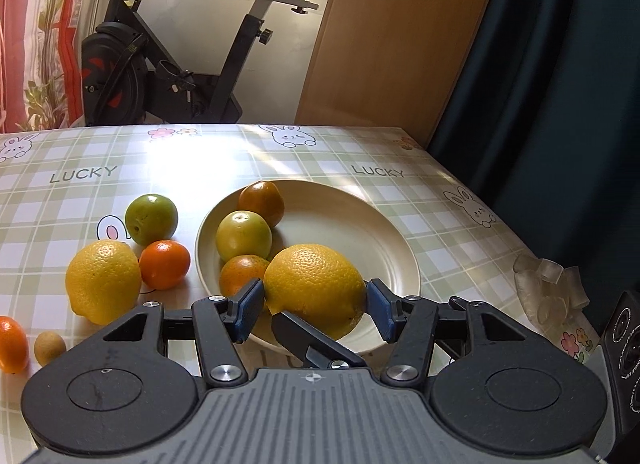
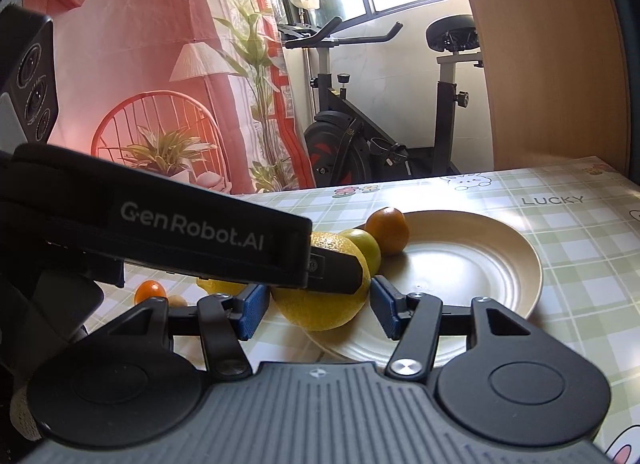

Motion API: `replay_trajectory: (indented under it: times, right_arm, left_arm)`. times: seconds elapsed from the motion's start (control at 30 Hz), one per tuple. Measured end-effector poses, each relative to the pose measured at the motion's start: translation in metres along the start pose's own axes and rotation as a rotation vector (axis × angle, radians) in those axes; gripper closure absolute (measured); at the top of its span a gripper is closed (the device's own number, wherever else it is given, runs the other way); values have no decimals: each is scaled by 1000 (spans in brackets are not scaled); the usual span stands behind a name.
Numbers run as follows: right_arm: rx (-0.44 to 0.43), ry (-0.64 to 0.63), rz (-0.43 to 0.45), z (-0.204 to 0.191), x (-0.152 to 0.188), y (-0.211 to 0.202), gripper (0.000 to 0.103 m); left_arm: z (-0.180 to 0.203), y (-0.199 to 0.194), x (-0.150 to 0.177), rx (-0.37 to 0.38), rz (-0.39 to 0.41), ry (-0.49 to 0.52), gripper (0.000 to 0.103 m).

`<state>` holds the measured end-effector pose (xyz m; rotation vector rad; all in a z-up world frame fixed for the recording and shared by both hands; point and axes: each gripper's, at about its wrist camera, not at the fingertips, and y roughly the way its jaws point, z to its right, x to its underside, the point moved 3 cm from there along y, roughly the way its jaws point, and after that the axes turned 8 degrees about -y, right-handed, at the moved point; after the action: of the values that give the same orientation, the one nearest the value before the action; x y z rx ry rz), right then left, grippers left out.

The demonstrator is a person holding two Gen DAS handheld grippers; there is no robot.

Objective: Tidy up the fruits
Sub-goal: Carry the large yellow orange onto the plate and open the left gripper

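Lemon (image 2: 320,304) half hidden behind left gripper's fingers (image 2: 340,270), grip unclear

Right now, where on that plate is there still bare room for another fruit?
The plate's right half is bare, between the large lemon and the far right rim. Its left side is crowded: a green fruit and two oranges cluster there.

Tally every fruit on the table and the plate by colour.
Large yellow citrus fruits: 2
Round green fruits: 2
Round orange fruits: 4
Small tan fruit: 1
Total: 9
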<state>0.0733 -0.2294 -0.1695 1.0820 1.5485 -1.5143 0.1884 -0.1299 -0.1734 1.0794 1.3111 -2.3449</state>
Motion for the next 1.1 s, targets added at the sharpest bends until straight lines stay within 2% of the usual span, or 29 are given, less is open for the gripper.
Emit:
replay_trajectory:
  times: [0.23,0.43,0.7,1.1]
  right_arm:
    - [60,38,-12,13,2,-1,45]
    - [68,9,-39,9,7,6,45]
    - [45,-15,-99,7,9,18,44]
    - [-2,-20,-137,4,10,28,41]
  left_arm:
    - [0,17,1,3,-37,-16,44]
    - [-9,18,3,-4,-45,-42,44]
    - [-20,22,8,-24,-45,-87,44]
    - [-22,18,8,-33,-30,-68,45]
